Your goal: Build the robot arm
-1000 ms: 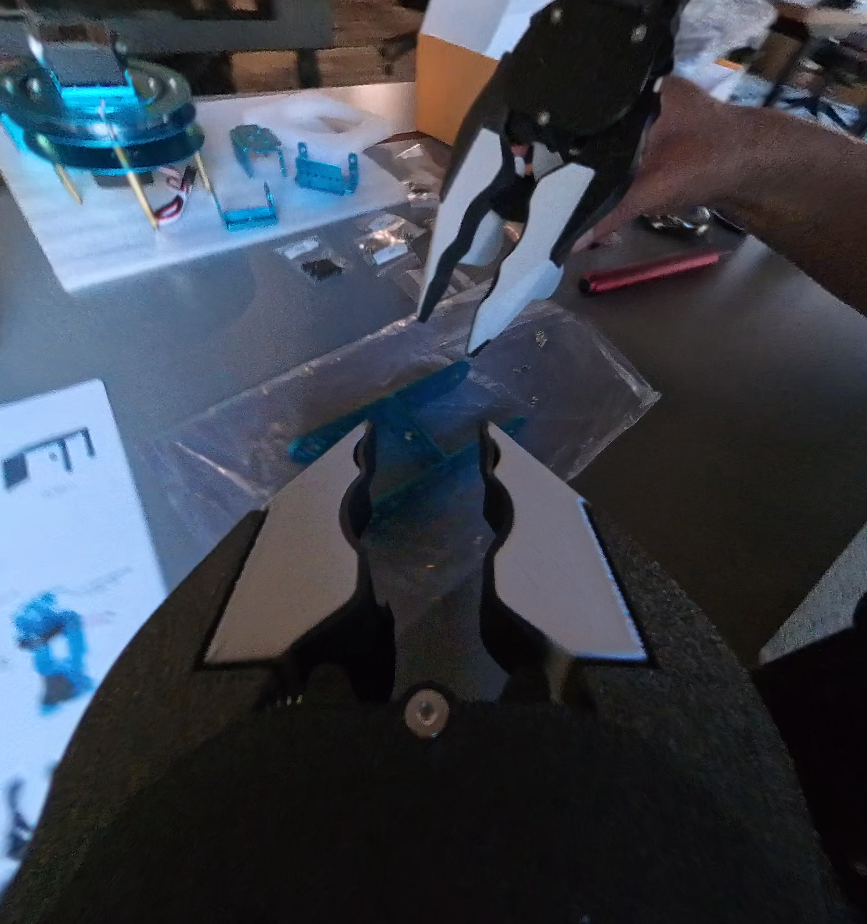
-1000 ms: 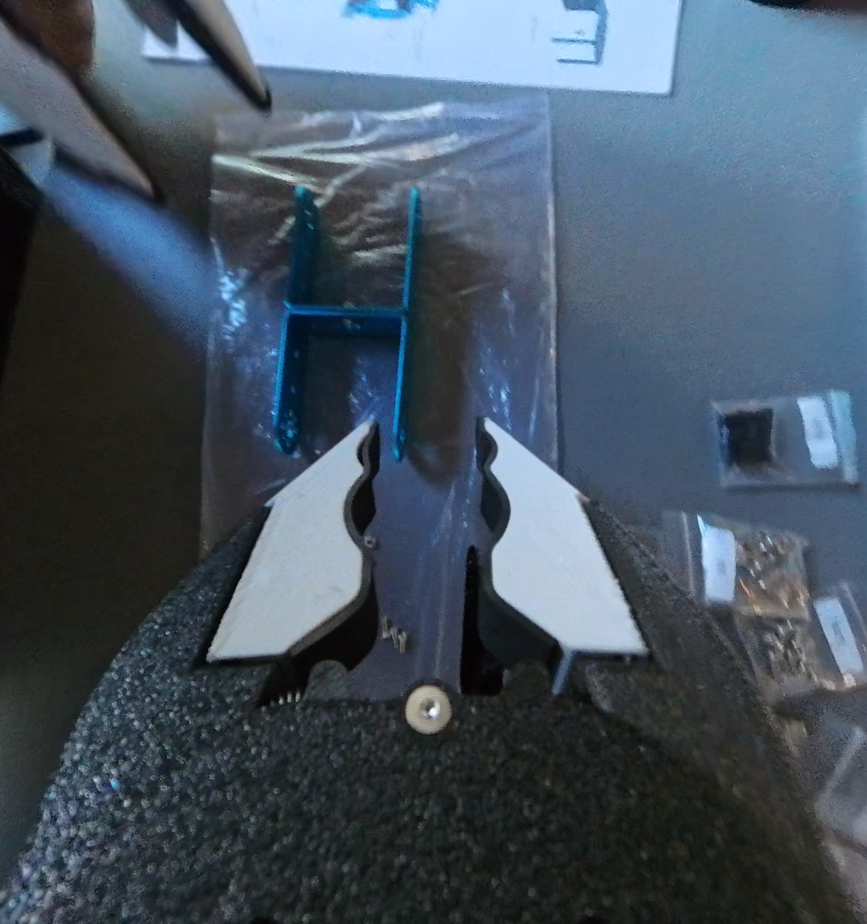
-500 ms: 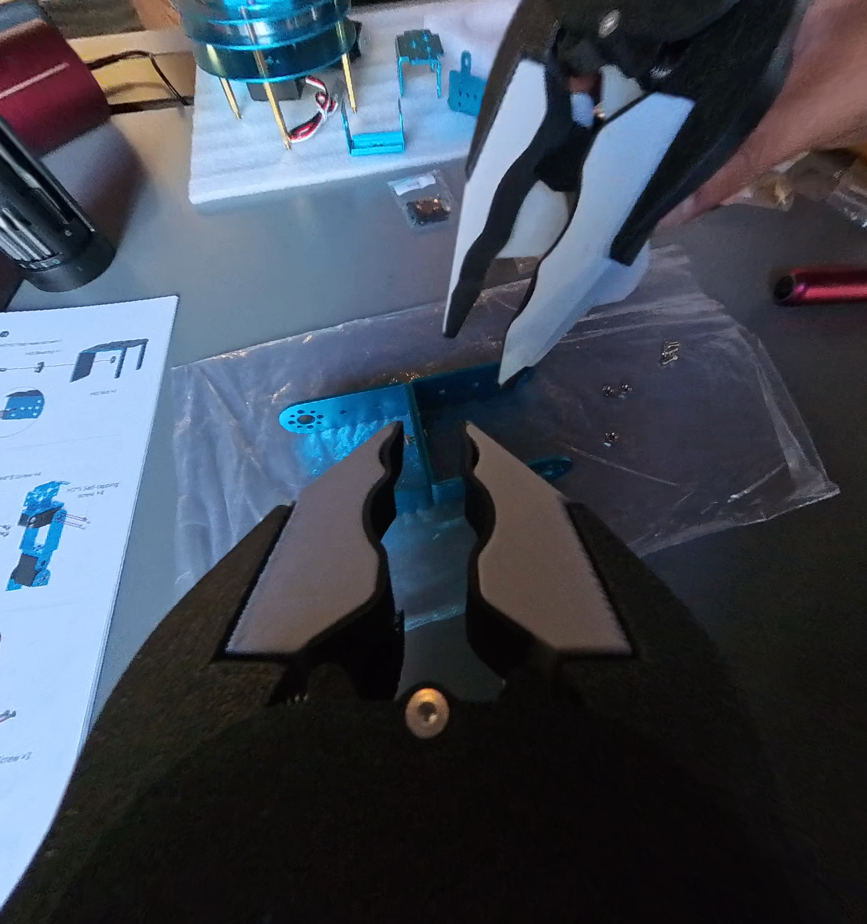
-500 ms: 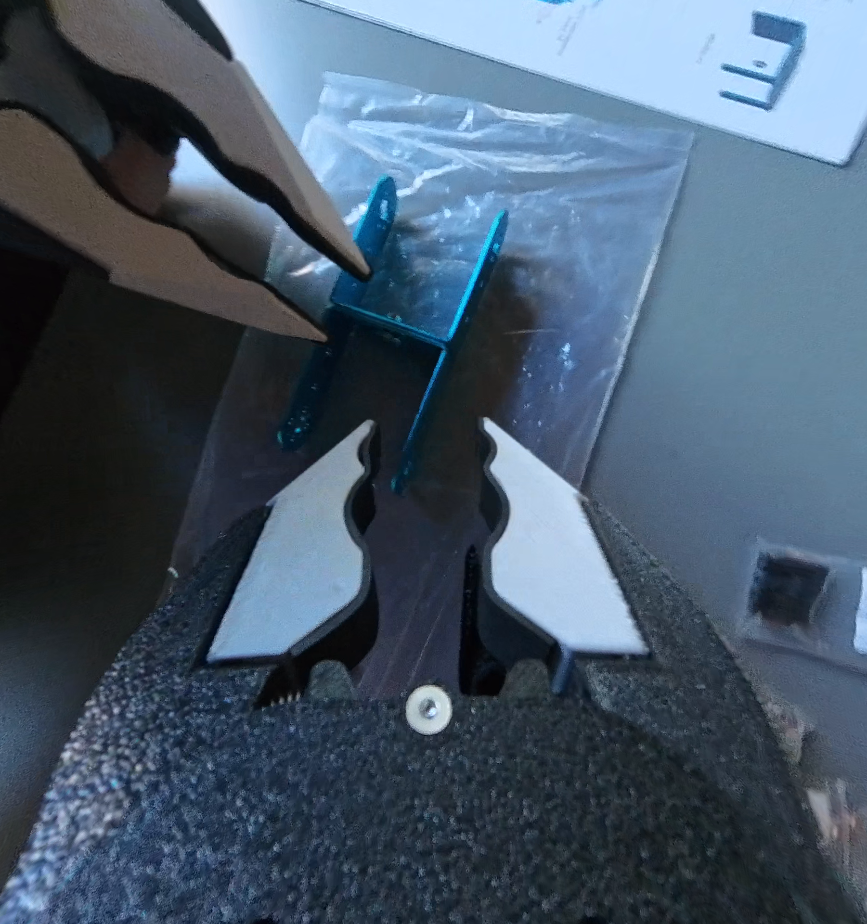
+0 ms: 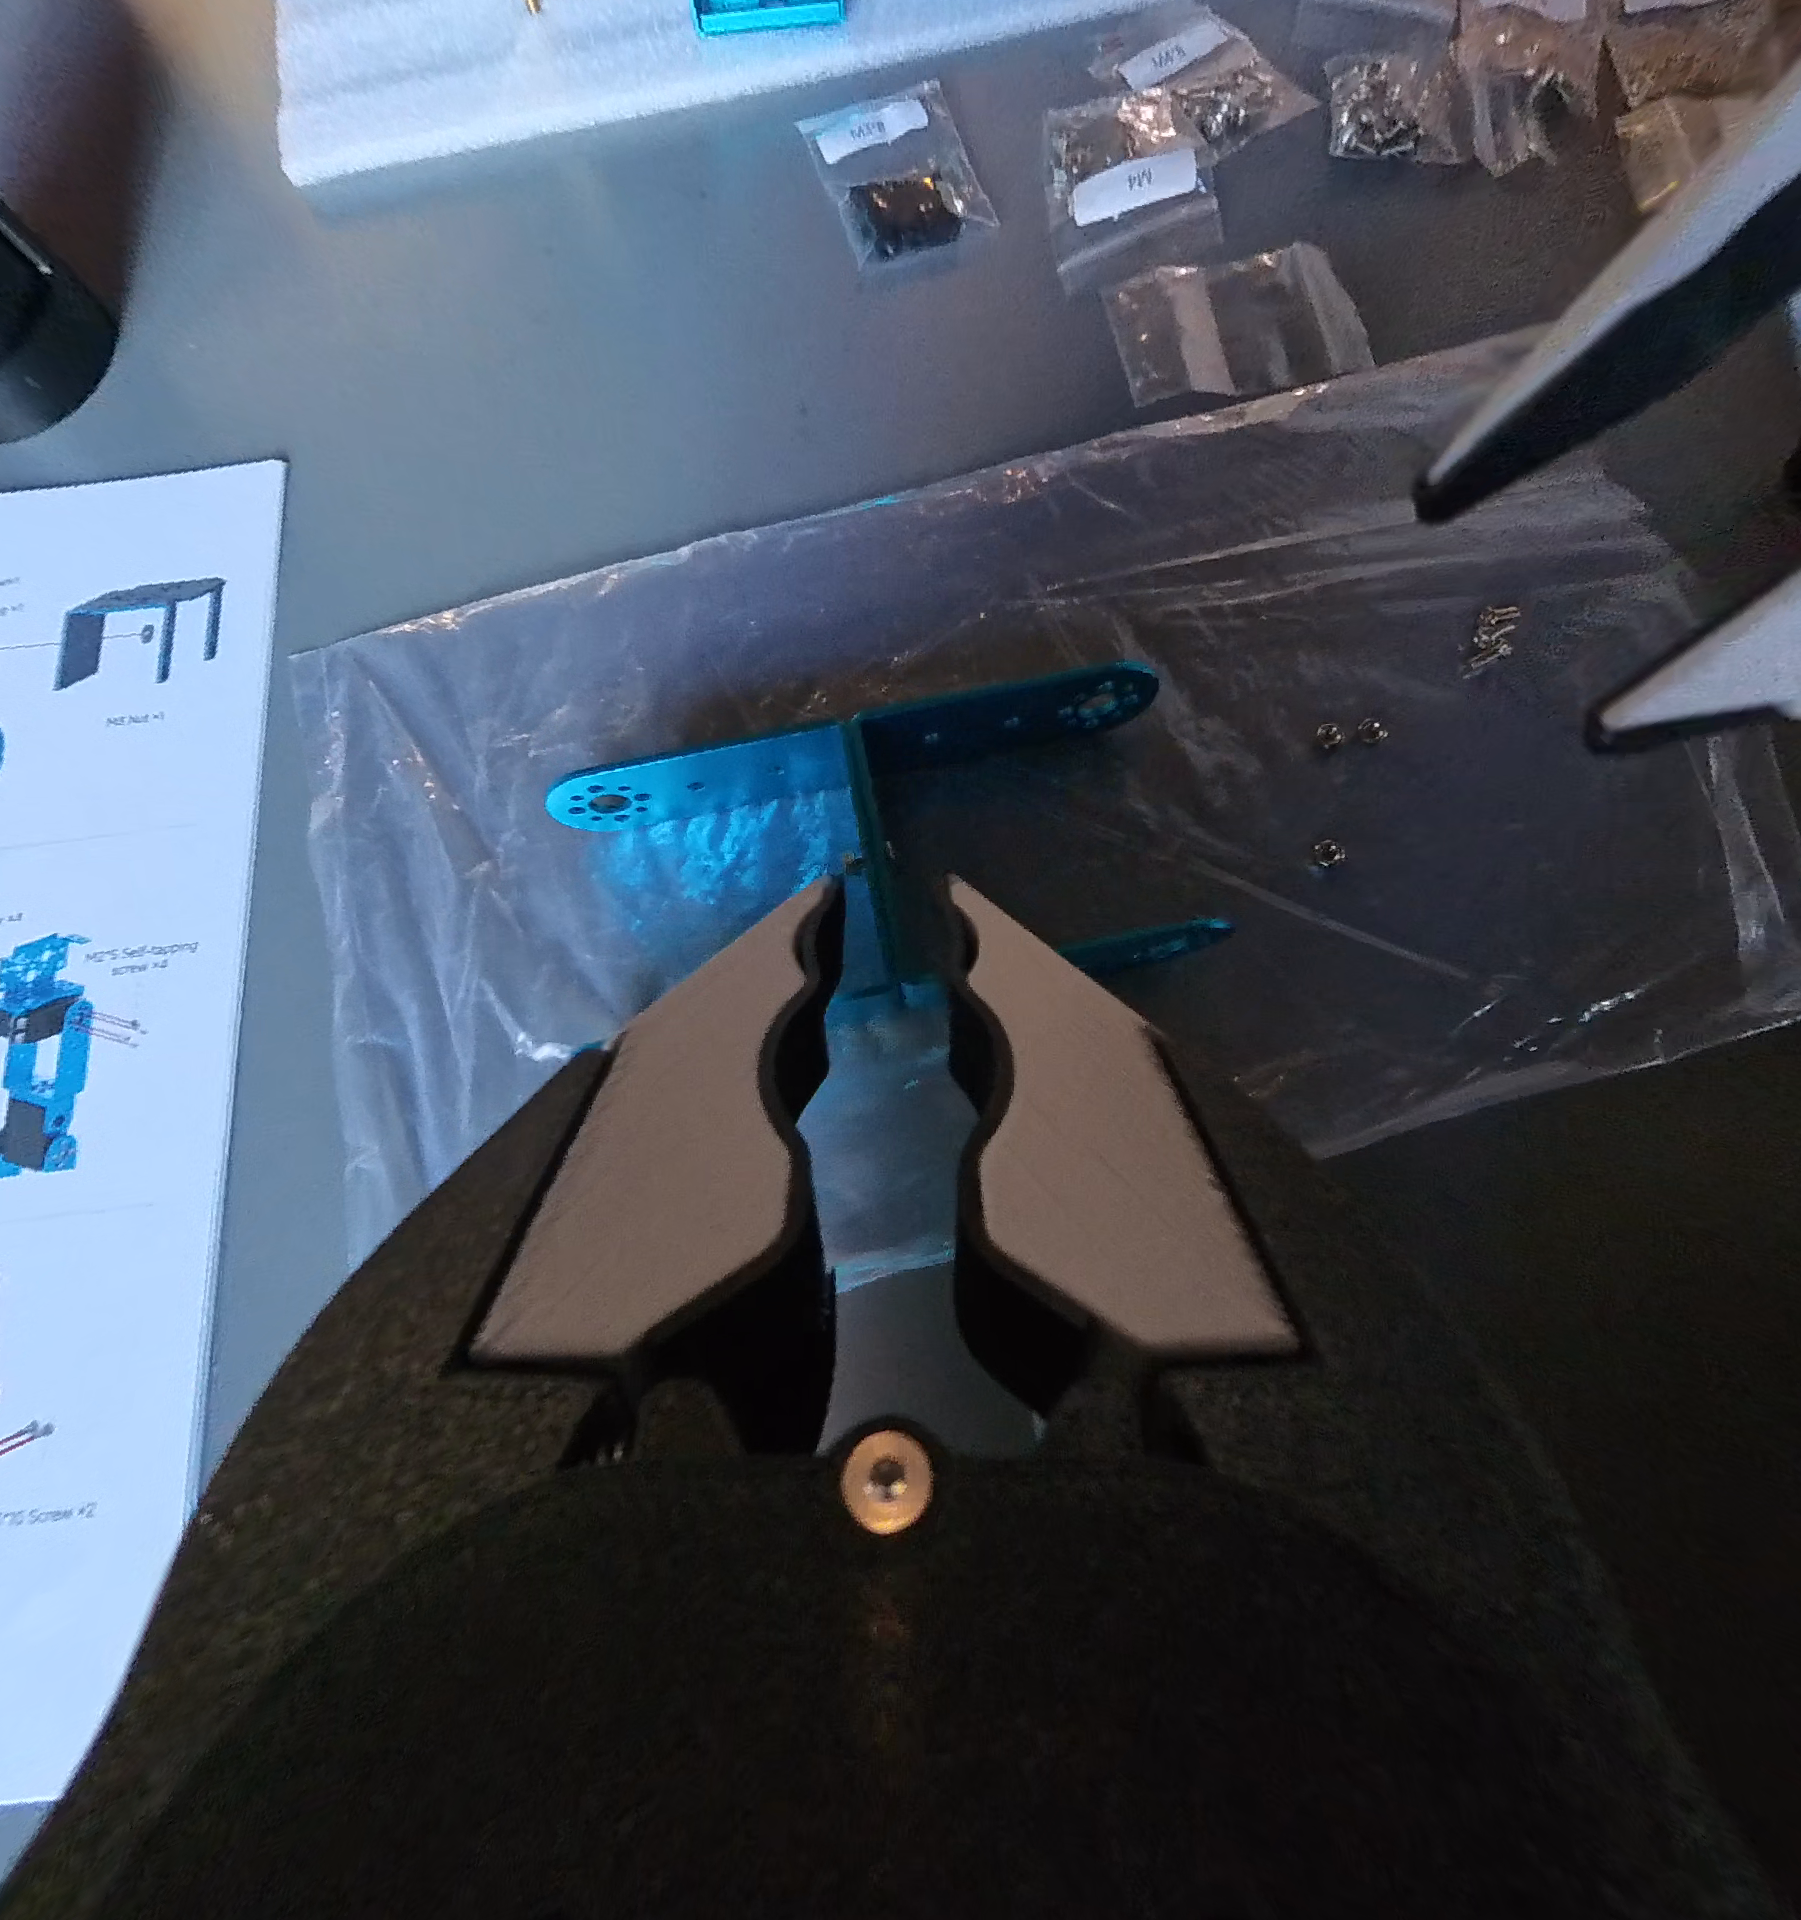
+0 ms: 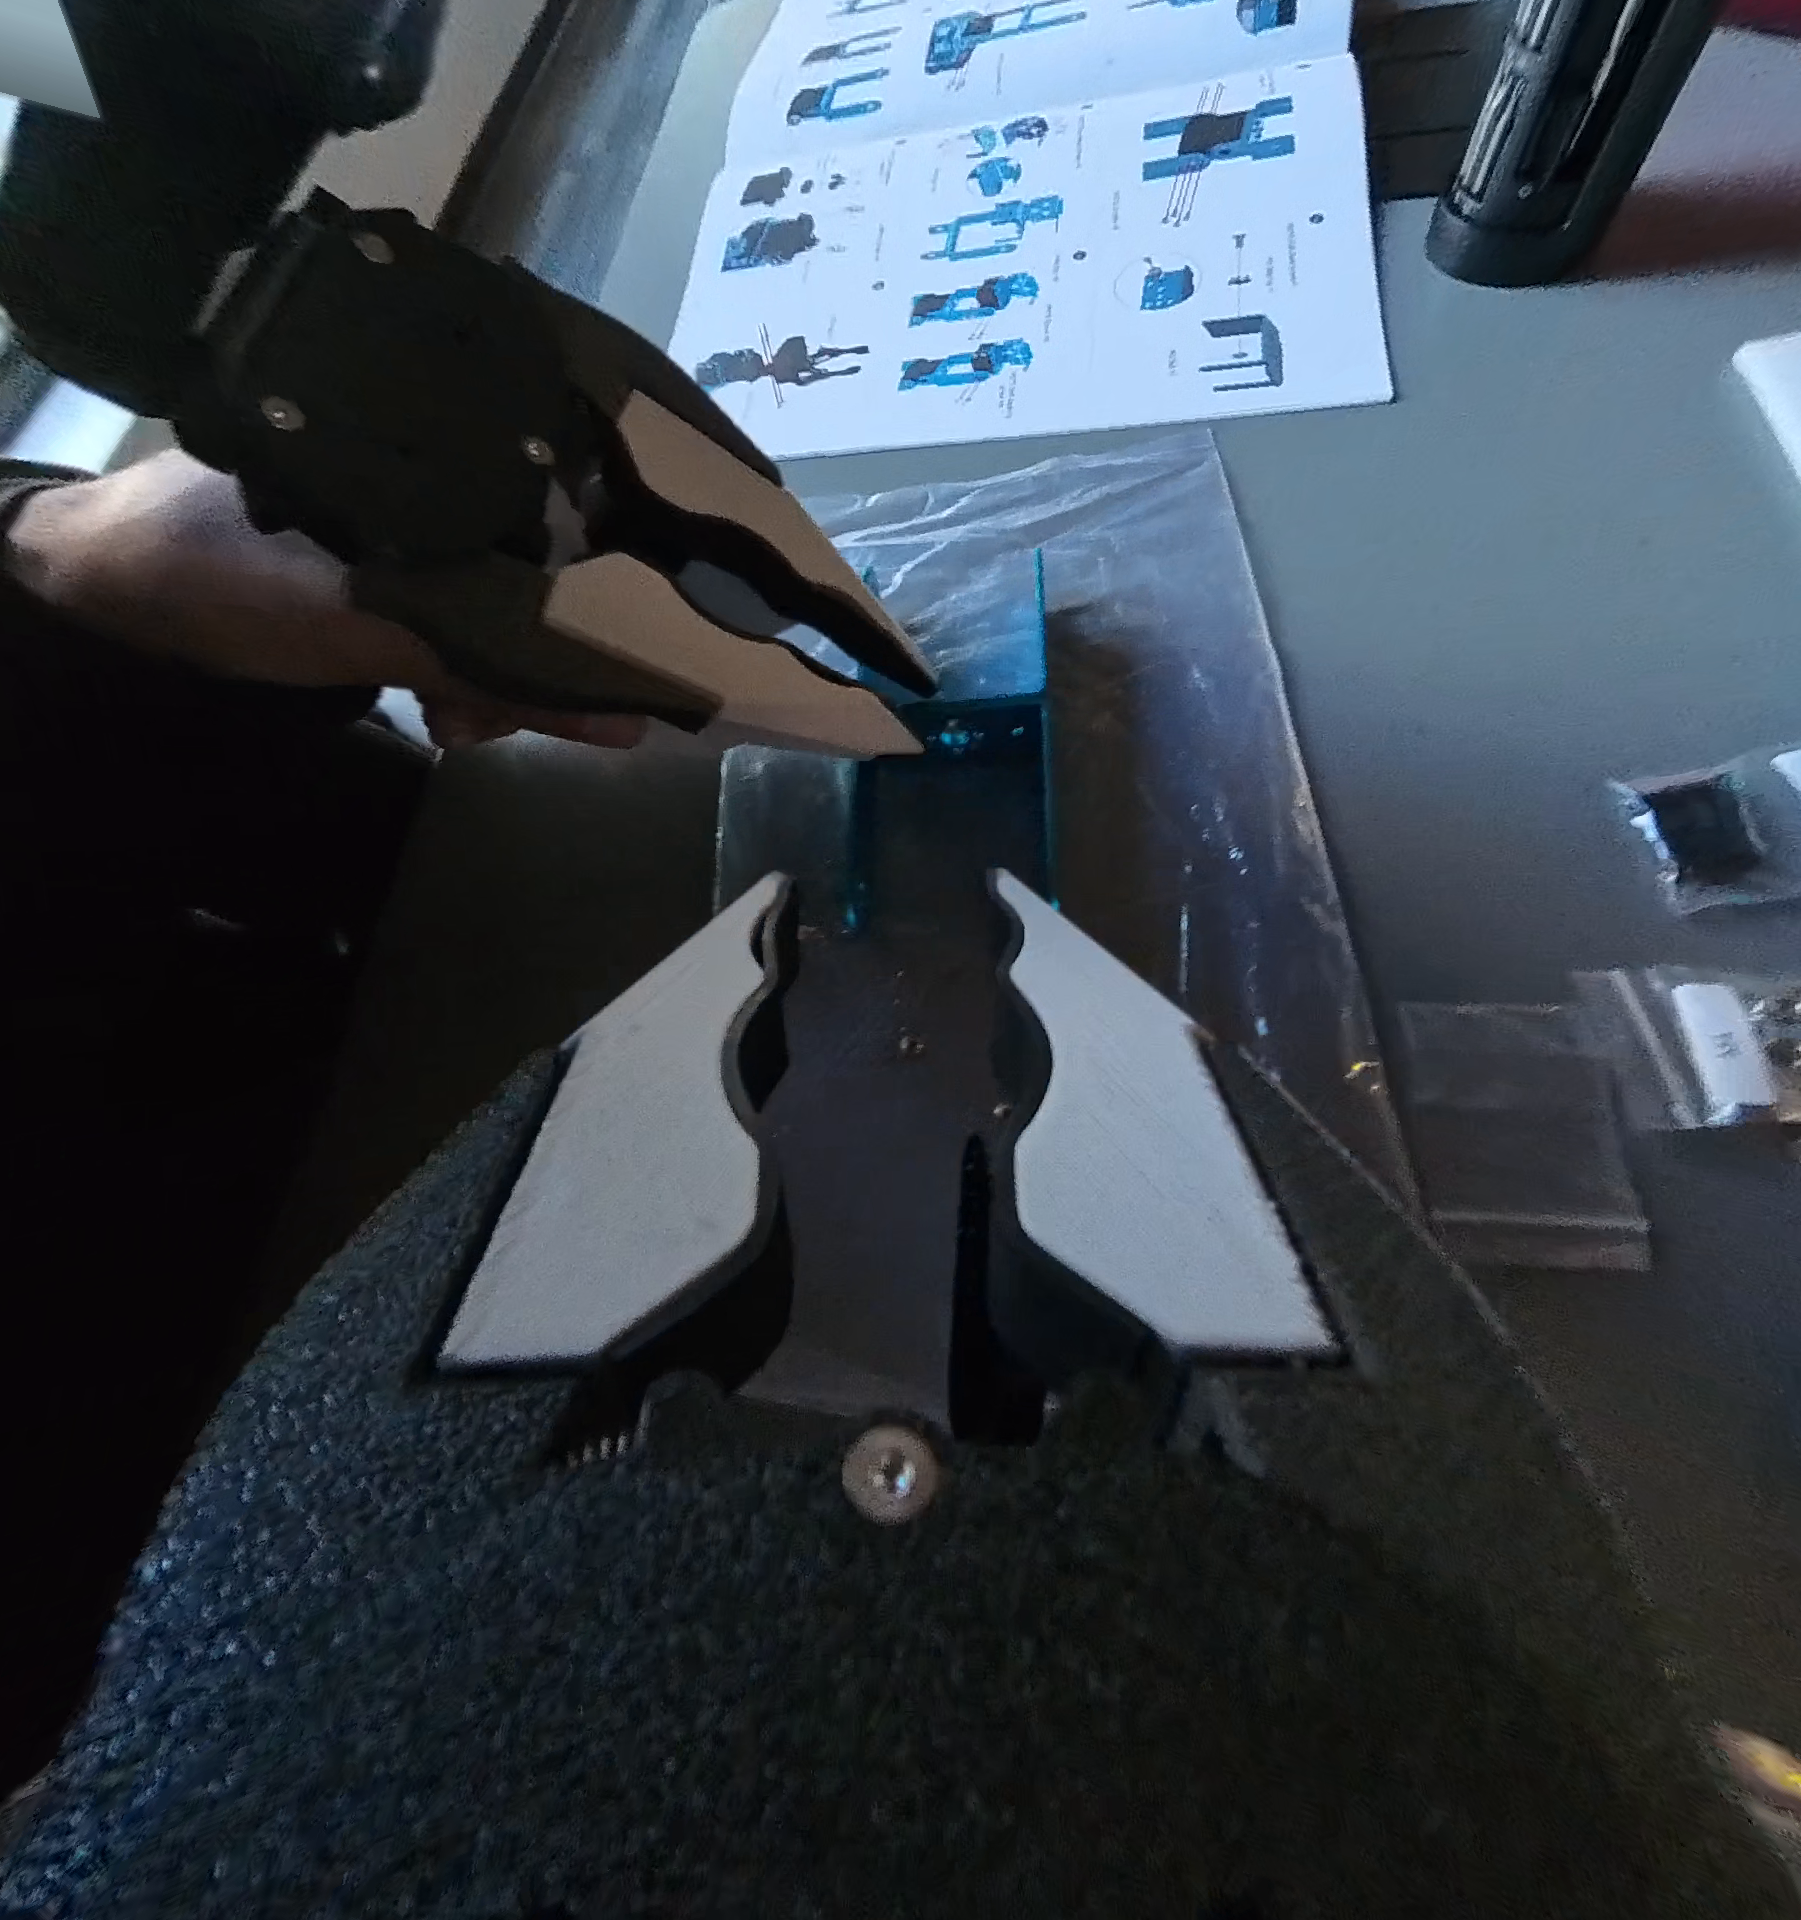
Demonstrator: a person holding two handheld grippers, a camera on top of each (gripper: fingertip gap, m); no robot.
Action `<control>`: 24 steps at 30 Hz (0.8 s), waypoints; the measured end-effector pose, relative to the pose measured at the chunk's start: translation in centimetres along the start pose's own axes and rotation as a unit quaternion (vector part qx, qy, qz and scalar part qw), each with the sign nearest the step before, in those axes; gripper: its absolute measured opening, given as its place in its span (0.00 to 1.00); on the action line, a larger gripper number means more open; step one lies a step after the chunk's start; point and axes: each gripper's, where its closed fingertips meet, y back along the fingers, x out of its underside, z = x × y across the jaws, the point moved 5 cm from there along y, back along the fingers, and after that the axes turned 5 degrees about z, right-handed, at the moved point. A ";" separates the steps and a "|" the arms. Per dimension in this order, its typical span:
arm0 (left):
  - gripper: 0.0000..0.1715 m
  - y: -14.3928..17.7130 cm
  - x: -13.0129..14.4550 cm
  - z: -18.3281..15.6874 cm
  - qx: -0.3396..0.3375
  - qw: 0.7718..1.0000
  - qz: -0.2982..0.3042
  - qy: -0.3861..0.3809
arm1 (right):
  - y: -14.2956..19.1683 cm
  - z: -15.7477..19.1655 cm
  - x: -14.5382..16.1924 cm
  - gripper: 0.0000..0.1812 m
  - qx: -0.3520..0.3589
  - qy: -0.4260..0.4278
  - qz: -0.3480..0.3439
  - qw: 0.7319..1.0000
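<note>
Left gripper pinches the blue bracket's crosspiece on the bag; right gripper hangs released just beside.

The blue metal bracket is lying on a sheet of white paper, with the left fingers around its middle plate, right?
Not quite: the blue metal bracket lies on a clear plastic bag, not white paper. The printed instruction sheet sits beside the bag. The left wrist view shows this, with the left gripper fingers either side of the bracket's middle plate.

Printed instruction sheet, labelled small-parts bags, white foam pad, black cylinder
</note>
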 end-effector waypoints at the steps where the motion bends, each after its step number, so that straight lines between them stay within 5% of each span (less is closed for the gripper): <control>1: 0.09 0.0 0.0 -0.1 0.001 1.000 0.003 -0.003 | 0.1 0.2 0.3 0.19 -0.001 -0.007 -0.003 1.000; 15: 0.03 -0.3 0.2 0.0 -0.028 0.999 0.039 -0.025 | 1.7 -0.1 2.2 0.19 -0.025 -0.052 -0.029 0.998; 24: 0.02 0.0 -0.6 0.3 -0.025 0.994 0.024 -0.104 | 1.5 -0.1 2.2 0.19 -0.026 -0.051 -0.028 0.998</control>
